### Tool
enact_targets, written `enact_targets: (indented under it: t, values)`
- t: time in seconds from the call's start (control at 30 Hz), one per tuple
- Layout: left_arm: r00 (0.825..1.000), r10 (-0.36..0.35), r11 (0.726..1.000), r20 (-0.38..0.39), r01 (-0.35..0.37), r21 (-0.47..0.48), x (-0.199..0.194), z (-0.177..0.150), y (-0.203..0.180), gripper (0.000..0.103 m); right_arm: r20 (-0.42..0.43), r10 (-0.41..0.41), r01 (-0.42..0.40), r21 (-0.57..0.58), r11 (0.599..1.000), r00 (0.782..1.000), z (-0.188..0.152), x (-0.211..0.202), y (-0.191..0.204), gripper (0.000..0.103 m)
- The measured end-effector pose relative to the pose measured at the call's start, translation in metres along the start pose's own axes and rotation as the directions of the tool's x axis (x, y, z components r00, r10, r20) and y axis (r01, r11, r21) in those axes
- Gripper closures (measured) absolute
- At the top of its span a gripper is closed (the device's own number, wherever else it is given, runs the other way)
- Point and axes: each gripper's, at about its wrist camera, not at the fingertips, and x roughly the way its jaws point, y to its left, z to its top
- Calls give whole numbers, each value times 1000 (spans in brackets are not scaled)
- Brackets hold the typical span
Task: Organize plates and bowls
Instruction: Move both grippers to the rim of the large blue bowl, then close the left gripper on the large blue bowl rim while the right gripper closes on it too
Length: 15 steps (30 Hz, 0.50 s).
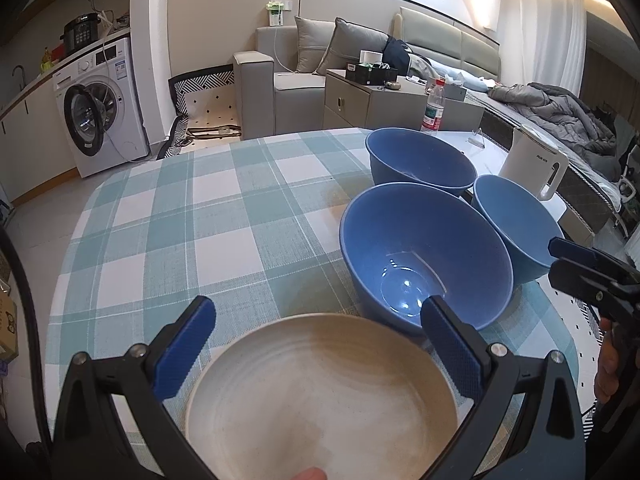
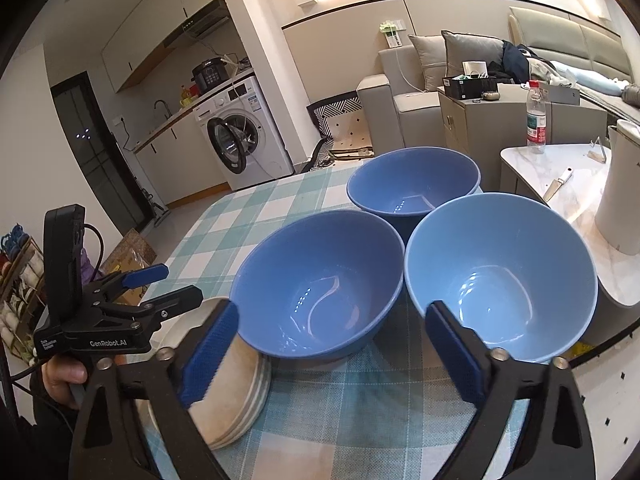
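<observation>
A stack of beige plates lies on the near part of the checked table. My left gripper hovers open just over the top plate, and its fingers touch nothing. Three blue bowls stand upright and close together: a middle bowl, a far bowl and a lighter bowl at the right. My right gripper is open low in front of the middle and lighter bowls; its right finger overlaps the lighter bowl's near rim in the picture.
A marble side table to the right carries a white kettle, a water bottle and a knife. Bare cloth stretches left of the bowls. A sofa, a cabinet and a washing machine stand beyond the table.
</observation>
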Motion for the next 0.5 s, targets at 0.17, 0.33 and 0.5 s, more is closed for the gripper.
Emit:
enact_targets:
  t: [0.17,0.33,0.5]
  values:
    - [1000,8,1000,-8,-8,18,4,3,-3,0,1,2,-2,22,1000,1000,1,1,-8,36]
    - [1000,6,1000,-7,-6,24,8,7,-7,0,-26,2,-2,17,1000,1000,-2,6,-10,52]
    - [1000,11,999,-12,-10,33,15,8,-9,0,-76,-8,11,35,999,997,-8,18,-12,55]
